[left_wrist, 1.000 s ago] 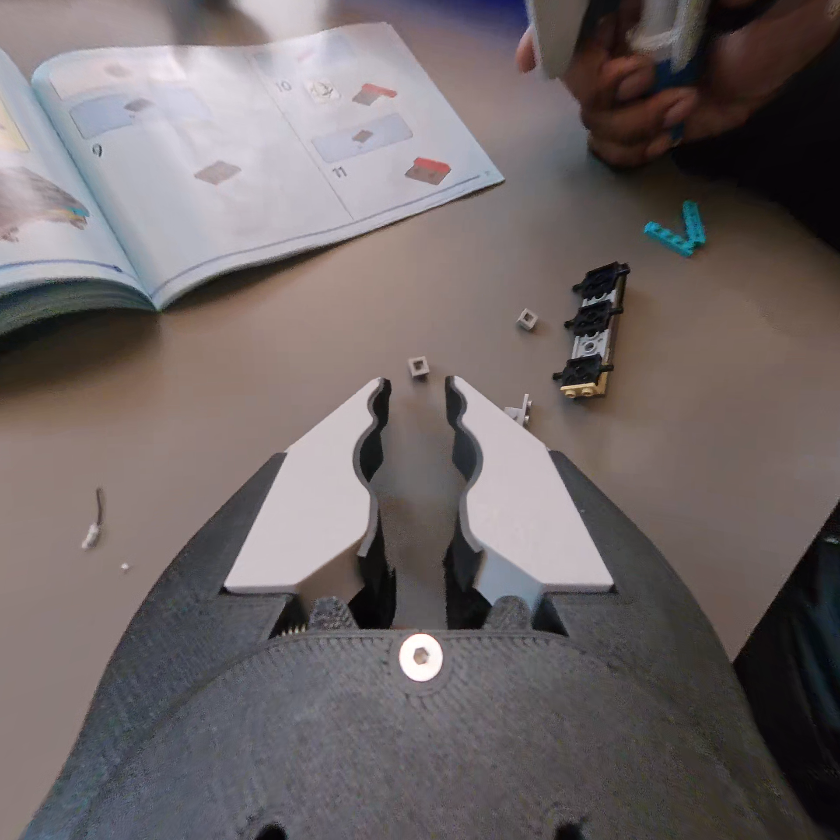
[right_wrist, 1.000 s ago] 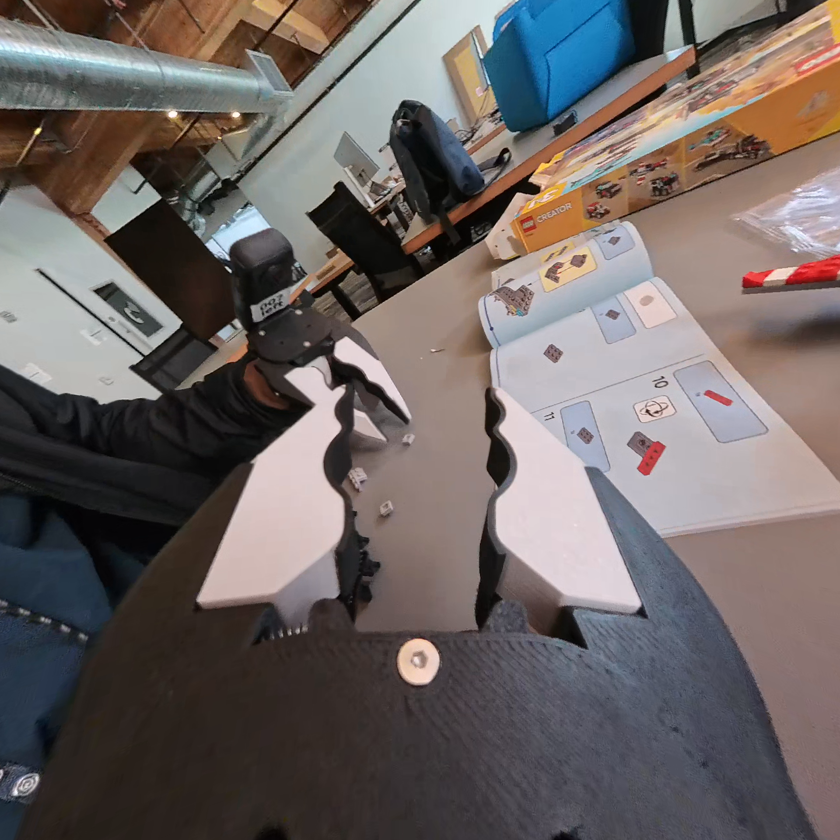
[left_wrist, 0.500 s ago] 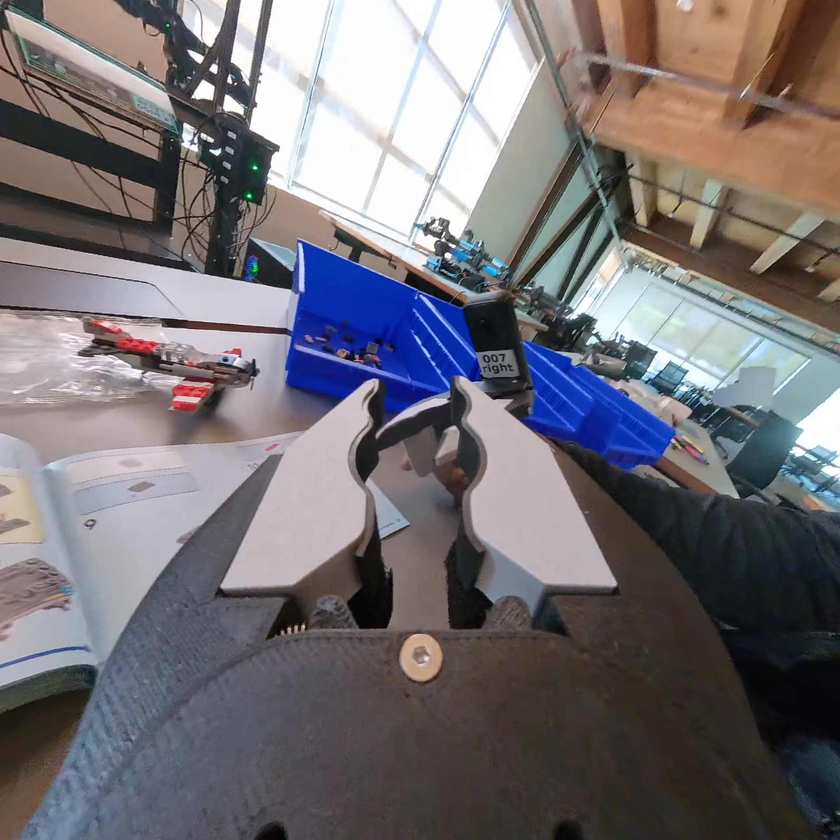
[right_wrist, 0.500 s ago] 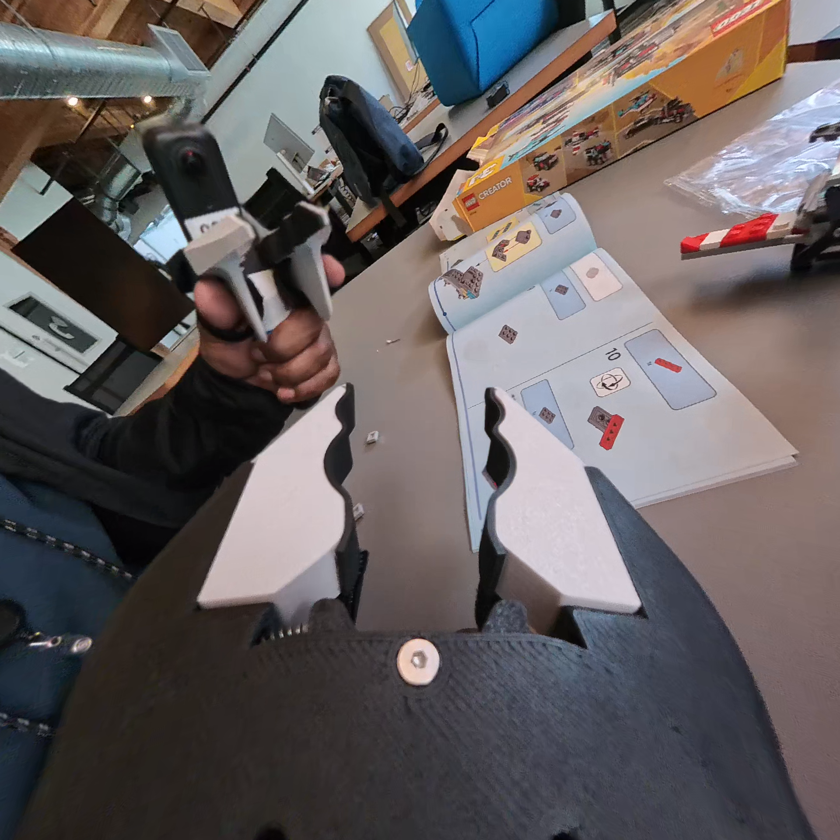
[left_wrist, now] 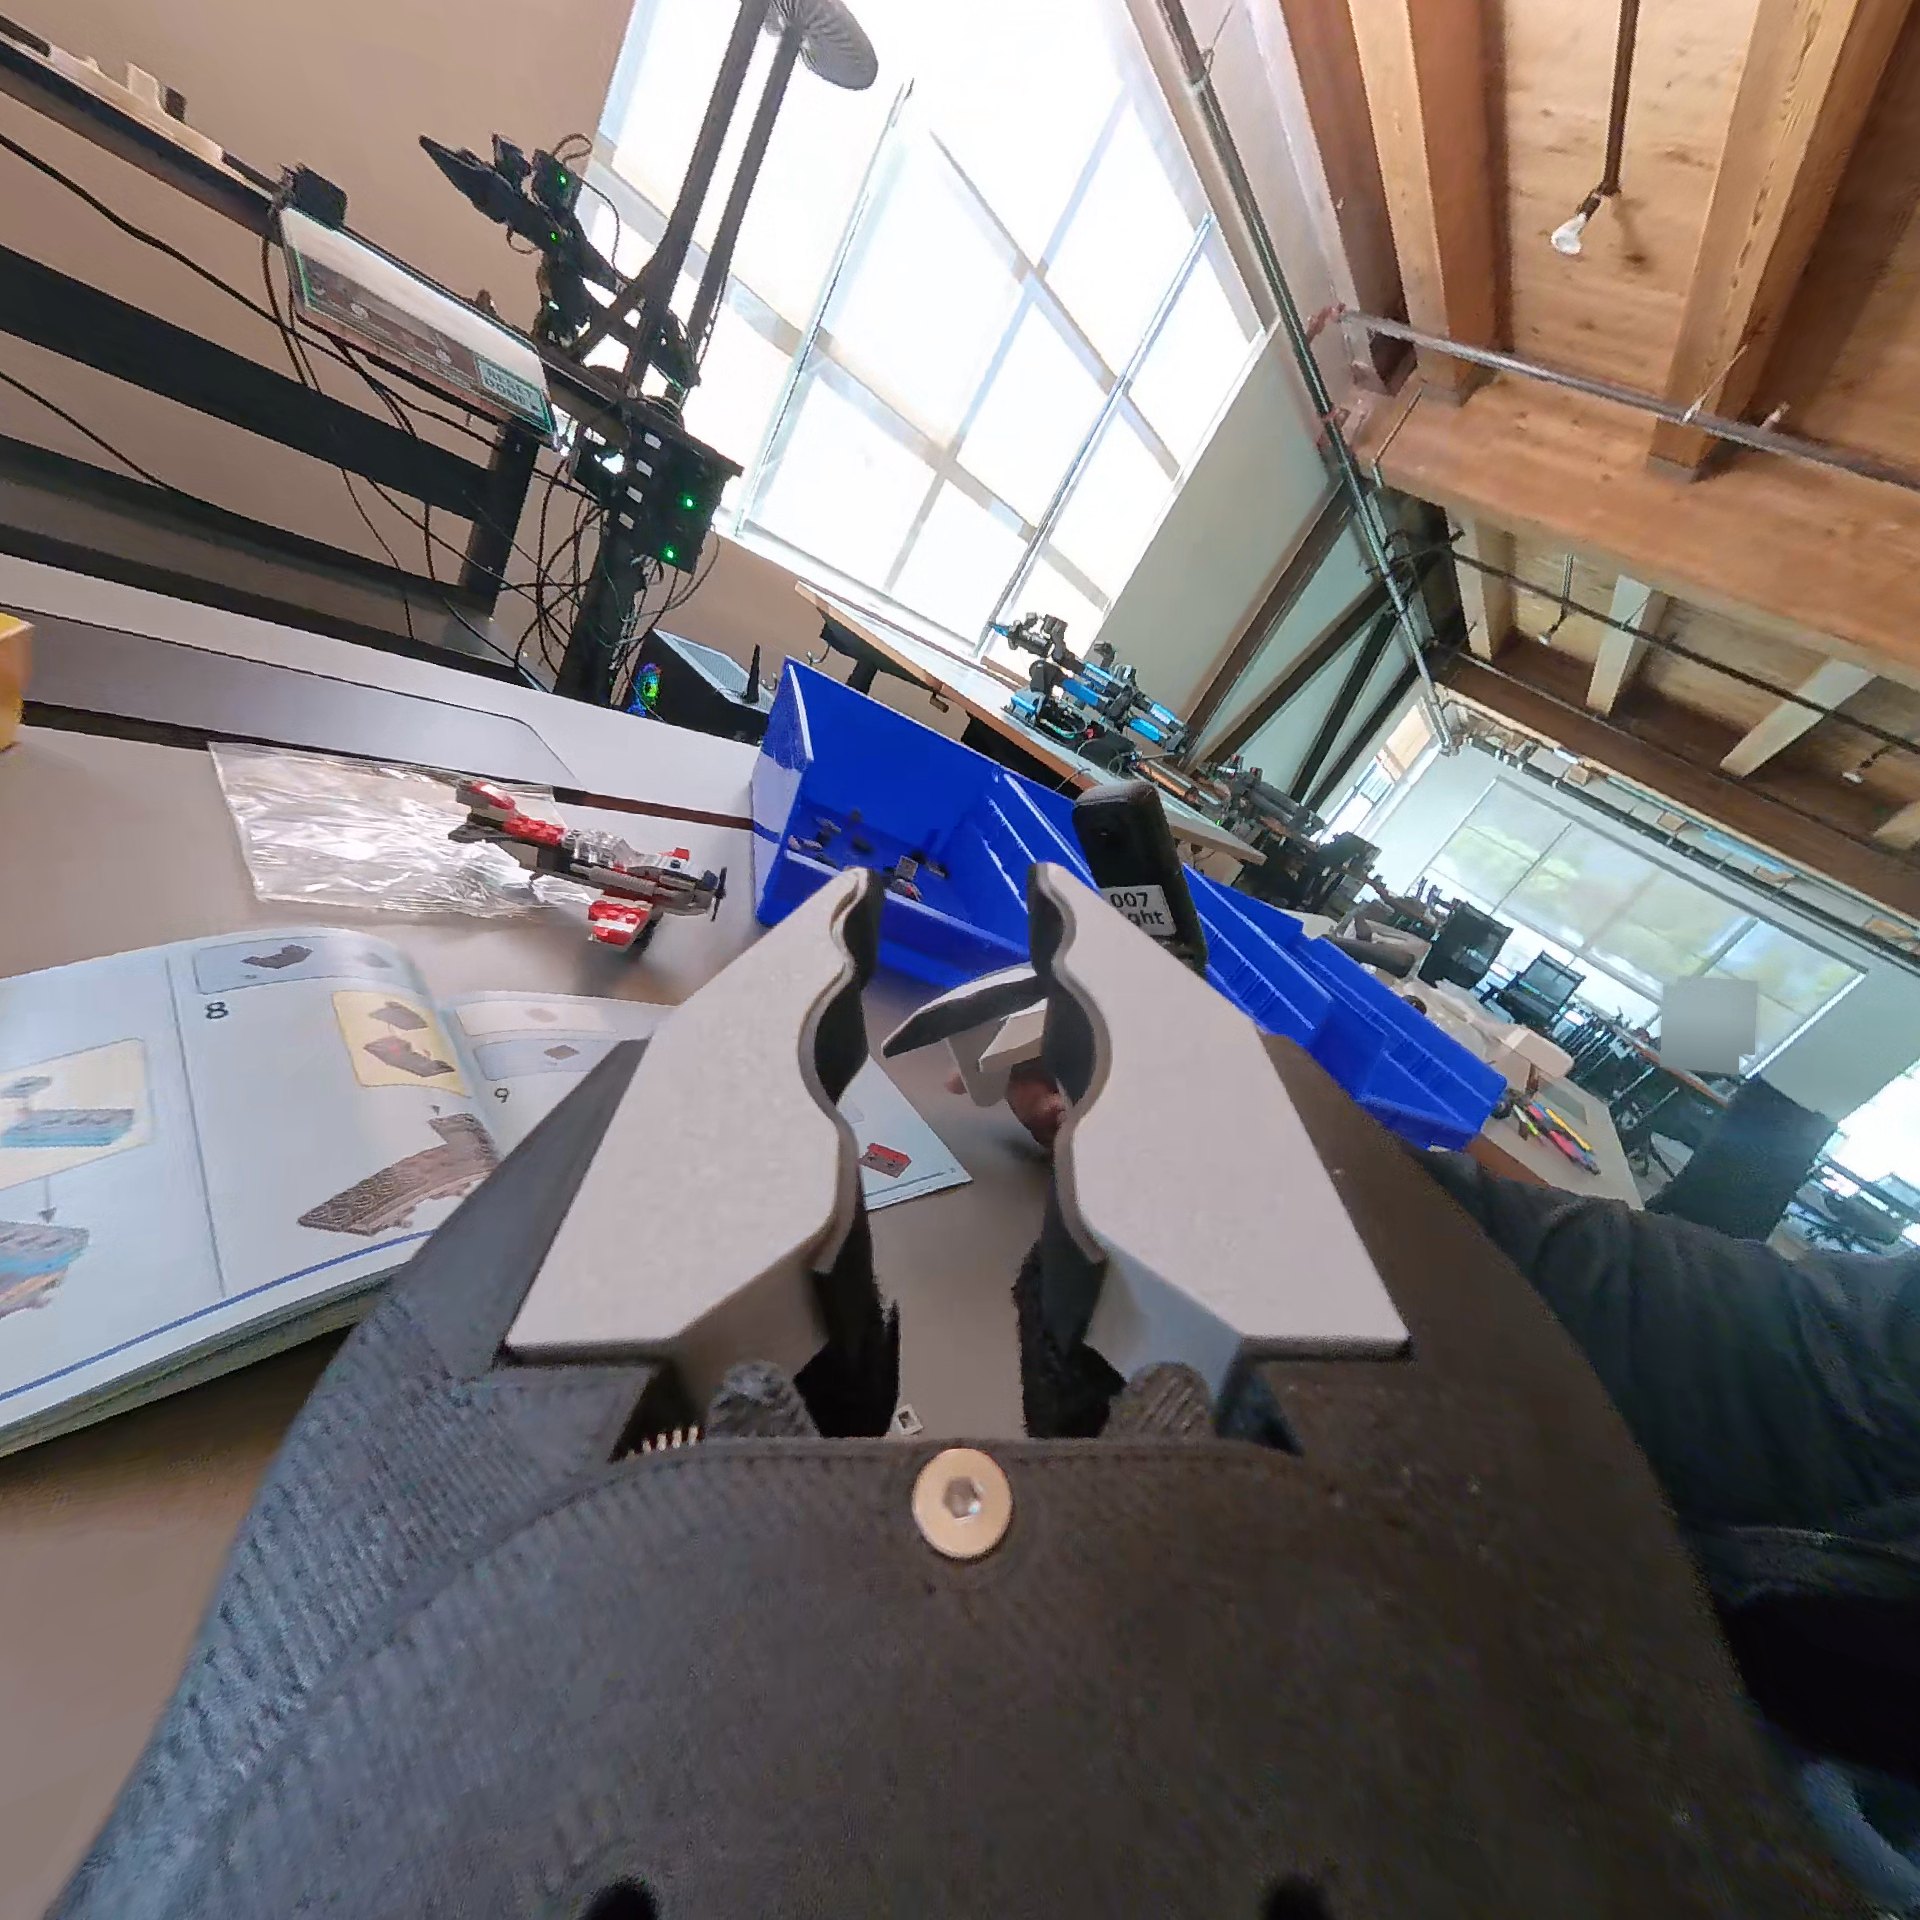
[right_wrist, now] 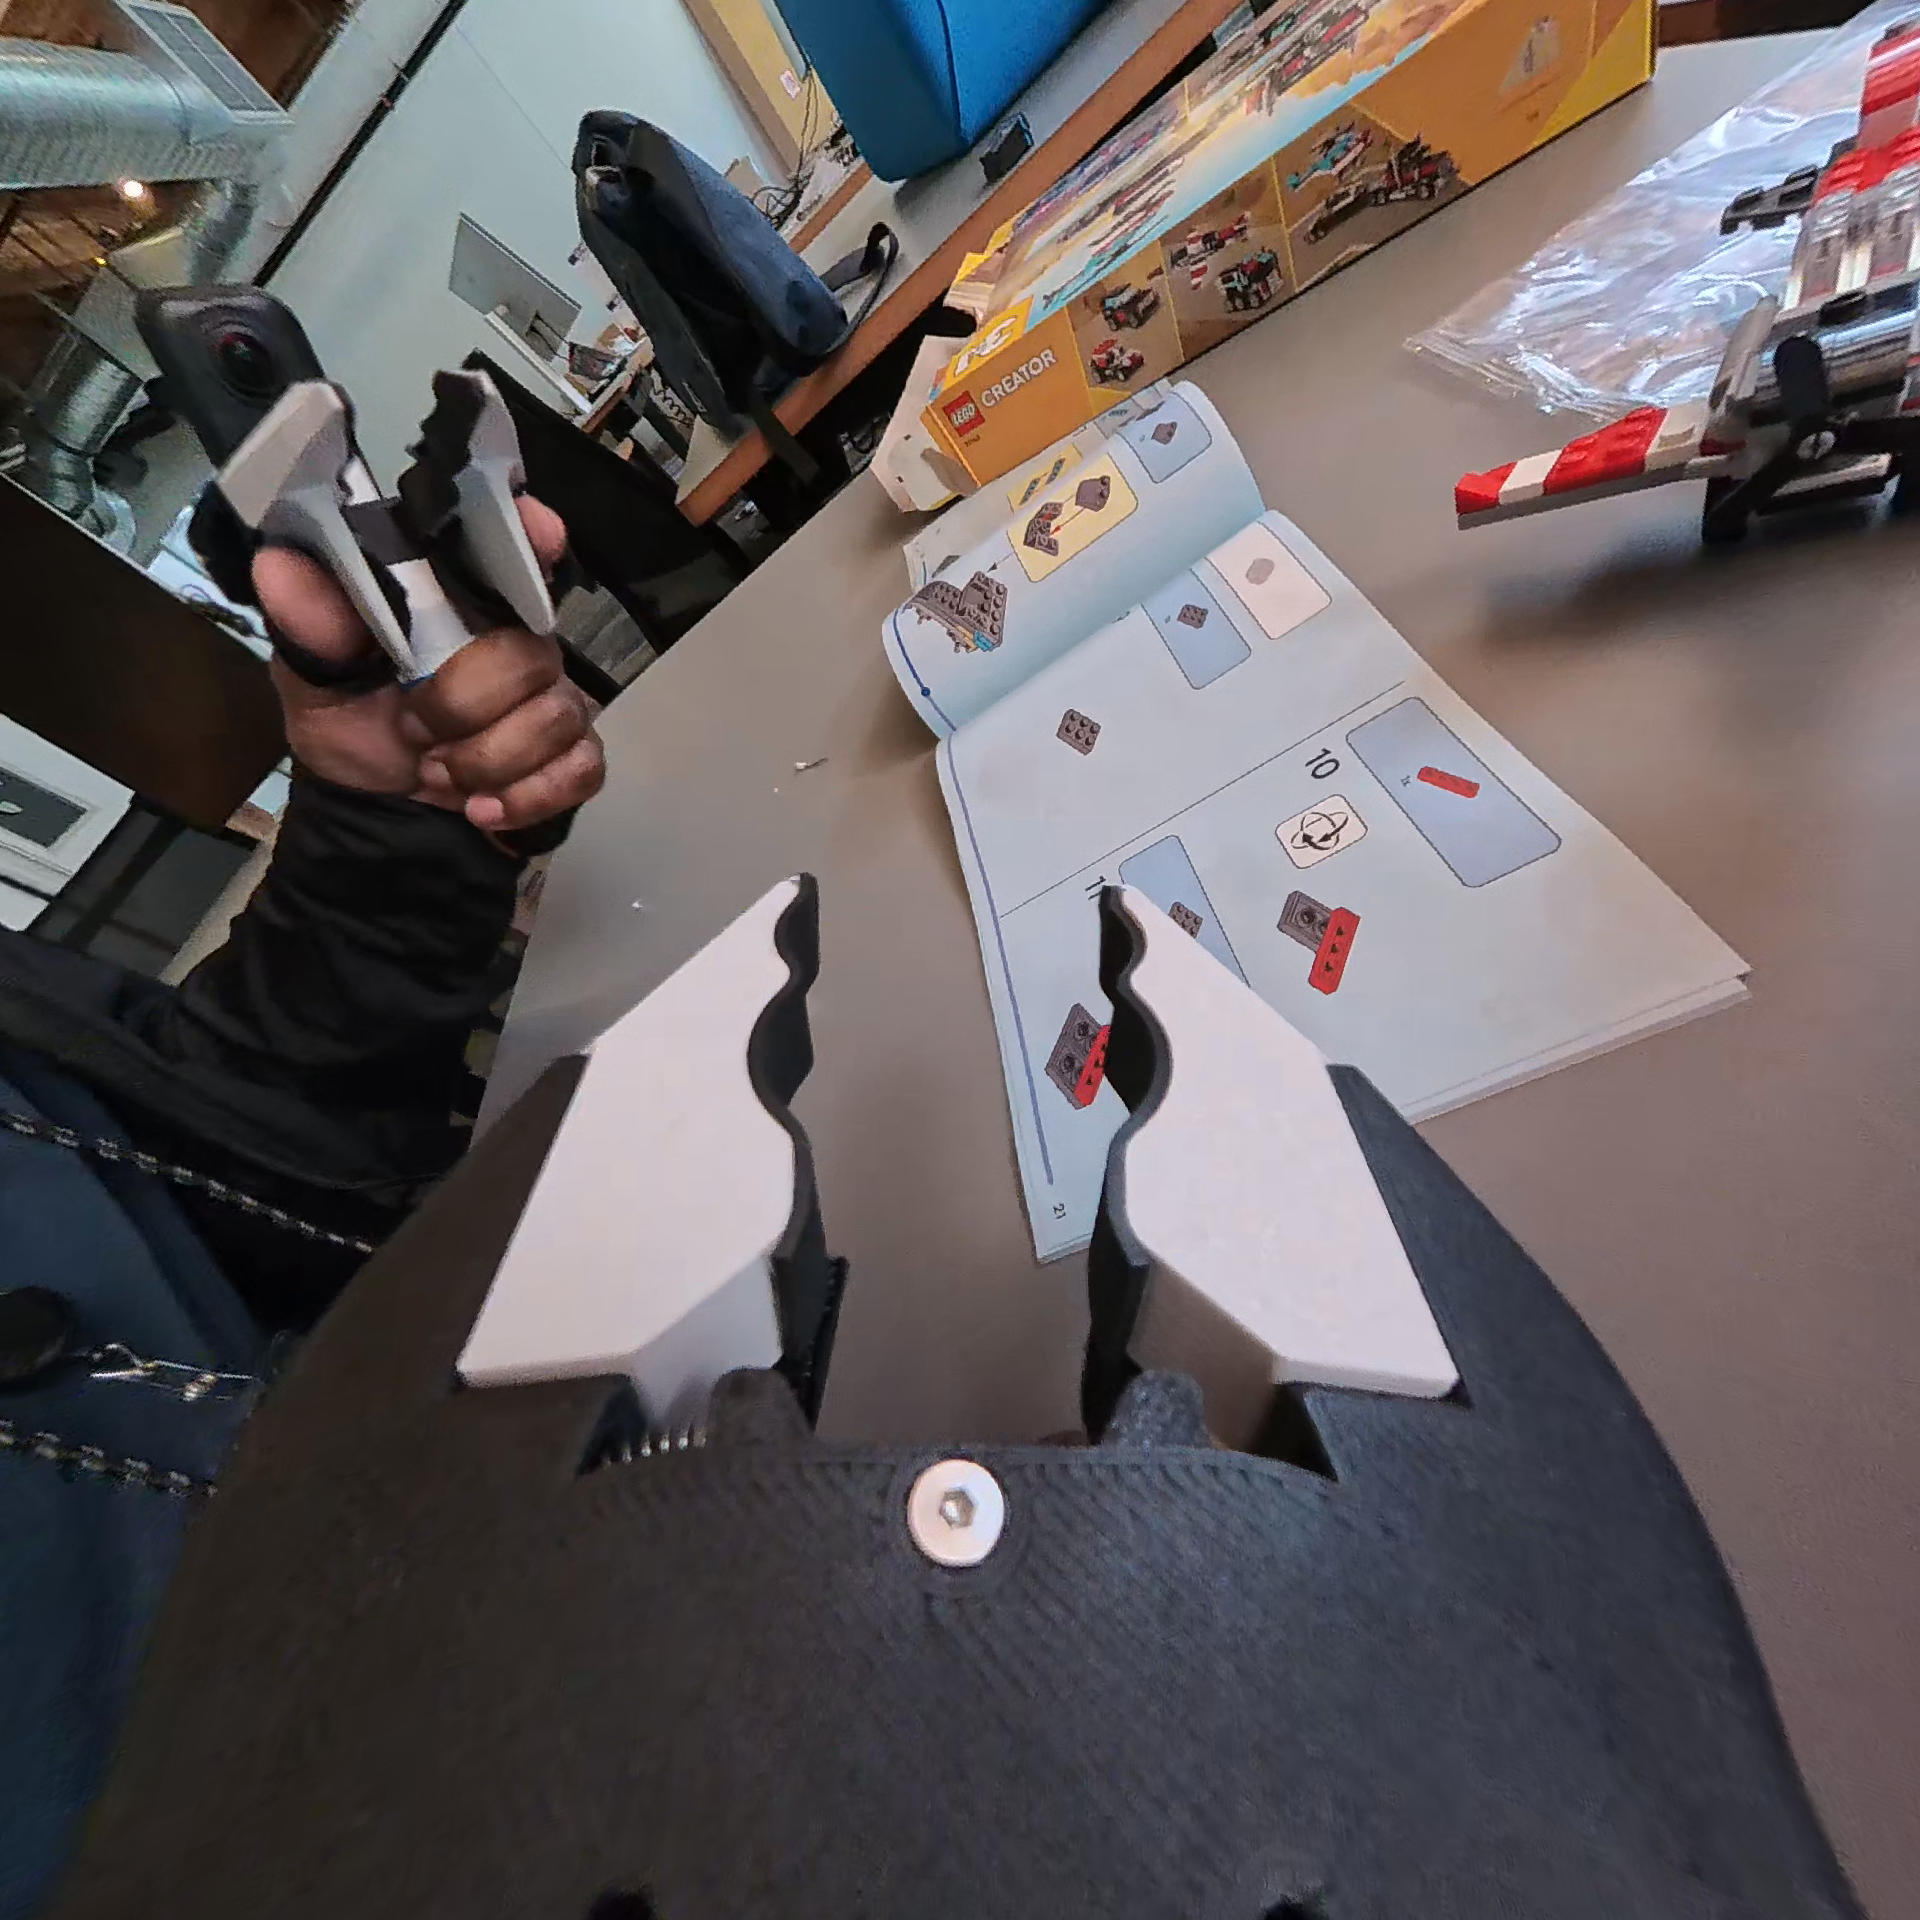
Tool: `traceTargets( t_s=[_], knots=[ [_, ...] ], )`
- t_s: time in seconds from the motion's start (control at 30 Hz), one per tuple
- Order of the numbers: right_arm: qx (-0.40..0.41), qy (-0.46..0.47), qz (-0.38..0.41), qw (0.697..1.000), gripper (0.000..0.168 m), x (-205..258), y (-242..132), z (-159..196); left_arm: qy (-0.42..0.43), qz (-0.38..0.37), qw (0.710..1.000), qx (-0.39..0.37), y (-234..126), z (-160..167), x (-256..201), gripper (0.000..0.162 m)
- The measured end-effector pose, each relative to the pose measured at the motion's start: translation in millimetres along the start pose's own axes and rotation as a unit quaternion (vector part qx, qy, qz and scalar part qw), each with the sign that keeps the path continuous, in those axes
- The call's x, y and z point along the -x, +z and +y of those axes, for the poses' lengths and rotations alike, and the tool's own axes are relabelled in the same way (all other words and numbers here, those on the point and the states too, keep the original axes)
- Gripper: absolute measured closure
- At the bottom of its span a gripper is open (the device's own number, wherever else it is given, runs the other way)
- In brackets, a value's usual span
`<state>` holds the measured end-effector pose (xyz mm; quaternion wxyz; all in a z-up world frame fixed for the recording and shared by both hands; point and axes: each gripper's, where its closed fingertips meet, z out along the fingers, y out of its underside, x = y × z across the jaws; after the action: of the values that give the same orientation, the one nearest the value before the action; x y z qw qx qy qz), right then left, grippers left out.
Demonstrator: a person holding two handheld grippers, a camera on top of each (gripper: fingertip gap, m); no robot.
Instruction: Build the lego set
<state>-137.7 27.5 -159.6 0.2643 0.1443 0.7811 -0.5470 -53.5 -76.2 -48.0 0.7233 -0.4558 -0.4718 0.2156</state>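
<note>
**Q:** What does the moment show?

**A:** A person raises the left gripper point(left_wrist: 945, 894) off the grey table point(right_wrist: 1662, 831), its fingers narrowly parted with nothing between them. The right gripper point(right_wrist: 956, 894) hovers low over the near edge of the open instruction booklet point(right_wrist: 1351, 852), fingers spread wider, also empty.

**Q:** Where are the toy pieces?

**A:** From the left wrist view, a red, white and grey toy plane point(left_wrist: 592, 862) sits on a clear plastic bag point(left_wrist: 343, 831) at the far side of the table, beyond the booklet point(left_wrist: 239, 1091). To its right stands a blue bin point(left_wrist: 935, 821) with a few small loose parts inside. One tiny pale part point(left_wrist: 907, 1417) shows on the table below the left gripper's fingers. The yellow set box point(right_wrist: 1195, 270) lies at the far edge, past the booklet.

**Q:** How far along is the build?

**A:** The plane looks assembled, at least in large part; whether it belongs to this same build cannot be told. The booklet lies open on early numbered steps showing small grey and red pieces, which suggests the present model is barely begun. No half-built piece shows near either gripper here.

**Q:** What remains?

**A:** By this view, nearly everything: picking a part from the table or bin, matching it to the page, and pressing pieces together. Neither gripper holds anything yet.
</note>
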Motion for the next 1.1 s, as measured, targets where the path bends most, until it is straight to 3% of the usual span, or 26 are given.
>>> traceTargets(
  t_s=[0.4,1.1],
  knots=[
    [0.004,0.001,0.015,1.0,0.114,-2,2,2,-0.007,0.029,0.999,0.037,1,10,-8,0.135],
    [0.035,-0.019,0.03,0.999,0.114,-1,8,11,0.025,-0.027,0.997,0.07,-12,15,10,0.134]
  ],
)
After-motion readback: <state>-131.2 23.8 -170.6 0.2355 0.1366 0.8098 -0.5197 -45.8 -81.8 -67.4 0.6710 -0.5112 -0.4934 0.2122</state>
